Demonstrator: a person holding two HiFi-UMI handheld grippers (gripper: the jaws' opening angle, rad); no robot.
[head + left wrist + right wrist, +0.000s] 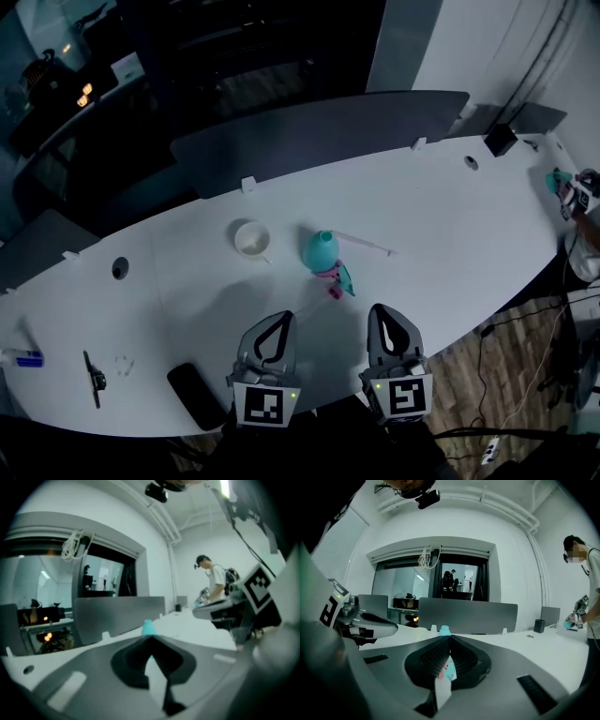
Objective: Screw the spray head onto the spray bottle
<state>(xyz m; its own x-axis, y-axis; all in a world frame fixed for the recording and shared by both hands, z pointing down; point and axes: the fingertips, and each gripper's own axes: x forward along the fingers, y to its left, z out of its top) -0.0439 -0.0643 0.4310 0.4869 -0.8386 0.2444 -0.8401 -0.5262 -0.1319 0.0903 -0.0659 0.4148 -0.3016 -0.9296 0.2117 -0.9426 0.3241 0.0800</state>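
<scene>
The left hand-held gripper (150, 639) has its jaws closed tip to tip with nothing between them. The right hand-held gripper (450, 638) is the same, closed and empty. Both hover at the near edge of the worktop (450, 202), side by side and pointing at the task's things. Just ahead of them the spray head (337, 279), pink and teal, lies on its side on the worktop. The teal spray bottle (321, 248) stands right behind it, its open neck showing above the jaw tips in both gripper views. By my reading the task has not begun: the head is off the bottle, neither piece is grasped, and picking up, aligning and screwing on all remain. A thin white tube (364, 244) runs out to the right from near the bottle; whether it is joined to the spray head I cannot tell. In the right gripper view only a sliver of the spray head shows through the gap under the jaws, so its nozzle direction is unclear. A white round dish (251, 238) sits left of the bottle, and a dark flat object (195, 394) lies nearer the left corner, too dim to identify. A person (586, 583) stands at the worktop's far right end.
</scene>
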